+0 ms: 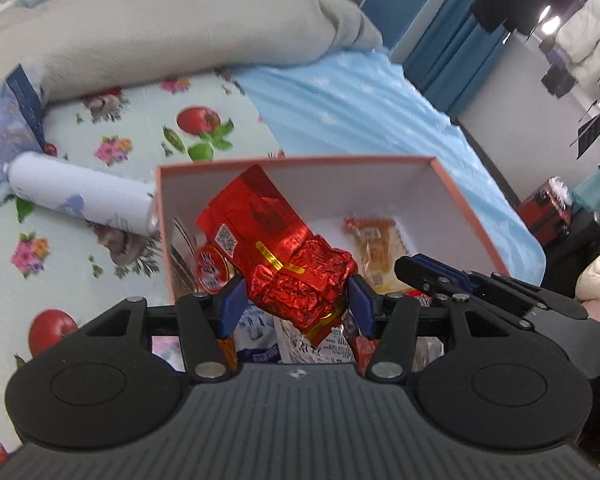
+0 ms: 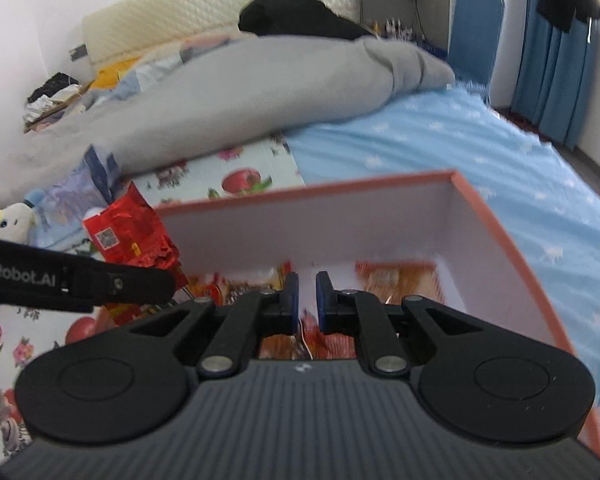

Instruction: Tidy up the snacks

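A pink-rimmed cardboard box (image 1: 300,161) with white inner walls stands on the bed. My left gripper (image 1: 298,292) hangs over its near left part, shut on the crumpled lower end of a red foil snack packet (image 1: 268,240), whose top leans up and to the left. Under it lie several snacks, among them an orange-wrapped biscuit (image 1: 374,248) and a white-and-blue packet (image 1: 256,332). My right gripper (image 2: 307,280) hovers over the box (image 2: 380,182), its blue pads almost together with nothing gripped. In the right wrist view the red packet (image 2: 128,236) shows at the left.
A white spray can (image 1: 80,196) lies on the floral cloth (image 1: 112,128) just left of the box. A grey duvet (image 1: 180,28) is heaped behind, a blue-purple bag (image 1: 4,128) and a plush toy (image 2: 8,220) lie at the far left, and a light blue sheet (image 1: 360,100) runs right.
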A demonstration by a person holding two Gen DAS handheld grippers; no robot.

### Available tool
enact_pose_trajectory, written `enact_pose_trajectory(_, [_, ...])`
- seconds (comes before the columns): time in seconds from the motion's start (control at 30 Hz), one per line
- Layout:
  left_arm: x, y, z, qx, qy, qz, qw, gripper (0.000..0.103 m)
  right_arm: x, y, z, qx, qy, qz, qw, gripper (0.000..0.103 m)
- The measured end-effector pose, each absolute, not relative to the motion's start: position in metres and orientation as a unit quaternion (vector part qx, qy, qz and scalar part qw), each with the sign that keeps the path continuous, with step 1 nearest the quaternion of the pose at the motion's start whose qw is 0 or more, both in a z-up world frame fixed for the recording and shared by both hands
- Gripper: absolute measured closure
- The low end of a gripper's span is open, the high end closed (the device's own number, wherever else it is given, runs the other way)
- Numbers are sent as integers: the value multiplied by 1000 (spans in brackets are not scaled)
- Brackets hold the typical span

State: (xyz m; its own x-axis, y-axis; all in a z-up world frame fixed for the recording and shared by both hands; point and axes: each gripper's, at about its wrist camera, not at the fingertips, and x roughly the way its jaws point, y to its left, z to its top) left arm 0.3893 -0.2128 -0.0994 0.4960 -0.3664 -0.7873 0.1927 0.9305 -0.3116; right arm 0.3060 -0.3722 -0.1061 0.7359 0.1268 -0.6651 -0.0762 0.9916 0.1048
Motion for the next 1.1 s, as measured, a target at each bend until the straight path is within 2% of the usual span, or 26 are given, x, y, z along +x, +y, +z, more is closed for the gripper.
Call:
enact_pose_trajectory(0.4, [385,-207,-101,-78,484,-159,857,38,304,-378,-117,59,371,50,926,91])
enact_pose_trajectory(0.8, [346,-193,-16,-62,410,-176,893,38,265,-379,-36,60,292,35,954,91])
enact_pose_trajectory(1.1, [281,-180,50,-51,347,-195,916,38,208,-372,23,58,241,20,969,91])
